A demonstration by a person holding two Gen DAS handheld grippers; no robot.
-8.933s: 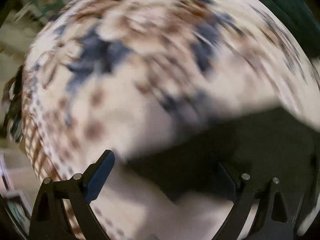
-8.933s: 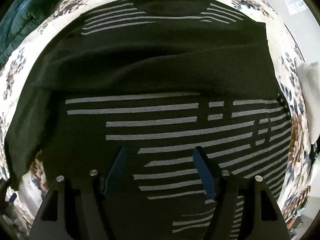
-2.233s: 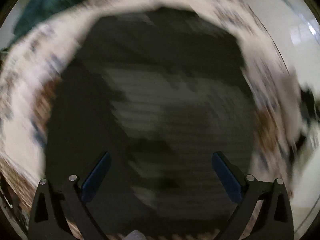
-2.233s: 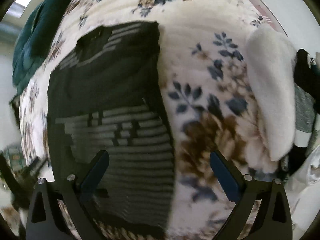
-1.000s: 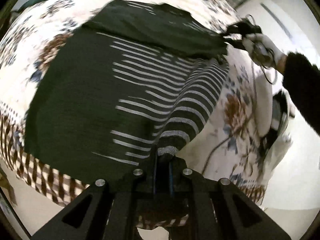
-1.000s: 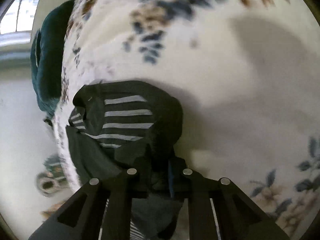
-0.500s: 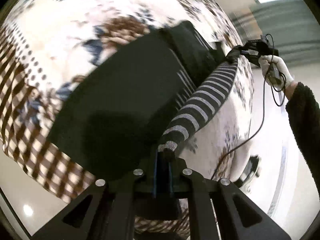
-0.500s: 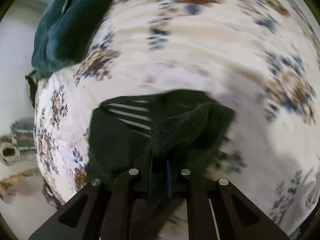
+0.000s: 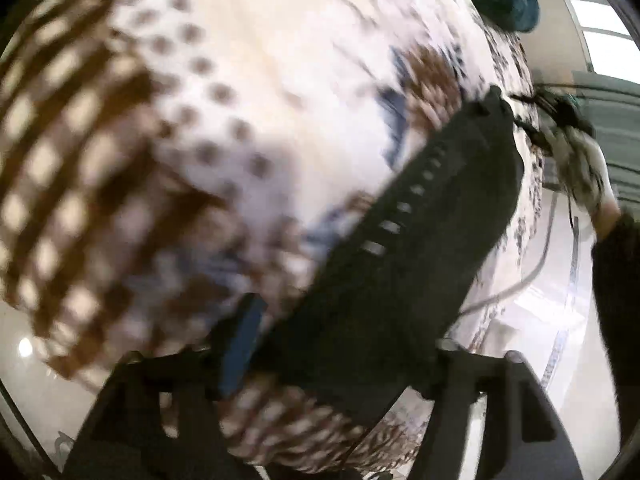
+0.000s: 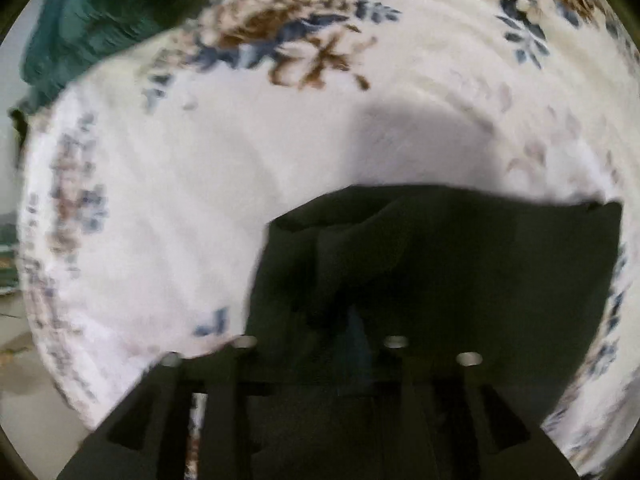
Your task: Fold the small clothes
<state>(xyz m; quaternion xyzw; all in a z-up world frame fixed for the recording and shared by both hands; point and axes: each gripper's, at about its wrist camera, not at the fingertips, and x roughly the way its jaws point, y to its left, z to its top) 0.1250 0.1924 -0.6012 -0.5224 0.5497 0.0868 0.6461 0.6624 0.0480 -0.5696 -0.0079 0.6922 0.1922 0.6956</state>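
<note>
On the floral bedspread (image 10: 168, 208) the left gripper (image 9: 336, 344) stands released over the dark folded sweater (image 9: 424, 248), while the right gripper (image 10: 352, 344) pinches the sweater's edge

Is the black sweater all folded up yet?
Partly. Done: the black sweater lies doubled into a long band on the flowery blanket. In hand: the left hand-held gripper is open around the near end, and the right hand-held gripper sits at the other end, its grip too blurred to judge. Left: probably folding the band shorter.
</note>
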